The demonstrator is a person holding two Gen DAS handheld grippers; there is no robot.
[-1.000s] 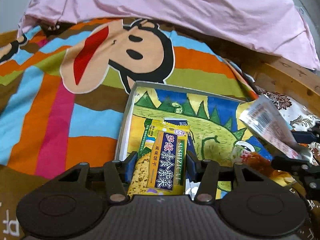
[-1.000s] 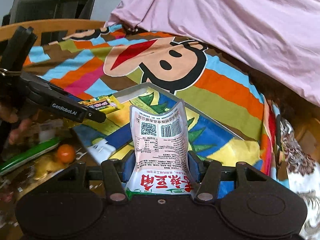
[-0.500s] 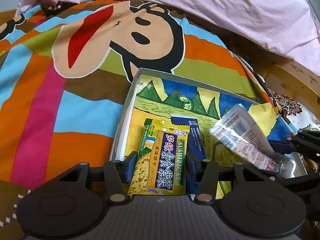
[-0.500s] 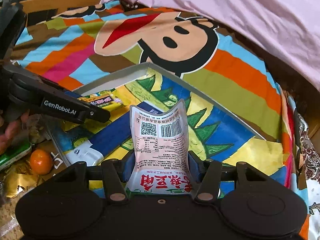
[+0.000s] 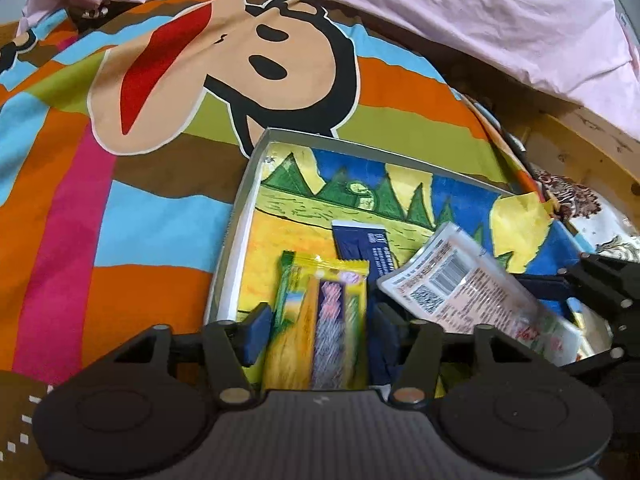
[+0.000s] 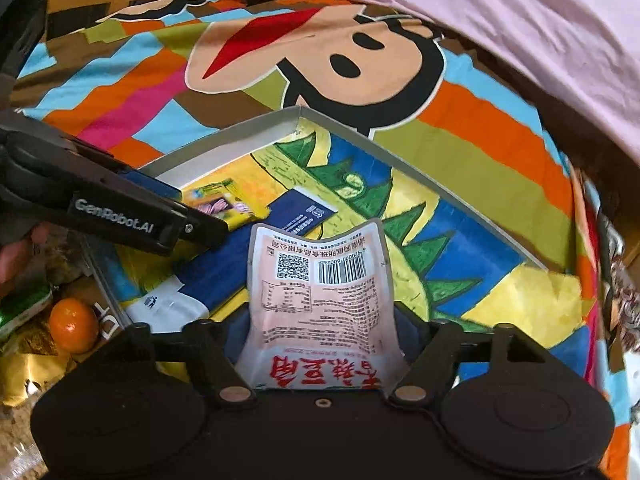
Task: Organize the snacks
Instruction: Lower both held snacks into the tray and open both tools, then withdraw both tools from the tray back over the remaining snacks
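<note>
A shallow grey-rimmed box (image 5: 244, 208) (image 6: 224, 140) lined with a dinosaur drawing lies on the bed. My left gripper (image 5: 320, 320) hangs over its near left corner, jaws opening. A yellow biscuit packet (image 5: 320, 320) (image 6: 224, 200), blurred, sits between the pads with a gap on each side. My right gripper (image 6: 322, 320) is over the box too, jaws opening. A pink-and-white pouch (image 6: 320, 292) (image 5: 452, 284) stands loose between its fingers, barcode side up. A dark blue packet (image 5: 360, 240) (image 6: 308, 212) lies flat in the box.
Under the box is a striped blanket (image 5: 120, 160) with a cartoon monkey. Pink cloth (image 5: 440, 8) covers the far side. A wooden edge (image 5: 580, 140) runs along the right. An orange (image 6: 74, 324) and a green packet (image 6: 20, 308) lie left of the box.
Both grippers came lower and nearer over the box. Both pairs of fingers have spread apart. The yellow packet now looks blurred between the left pads, and the pouch has widened.
</note>
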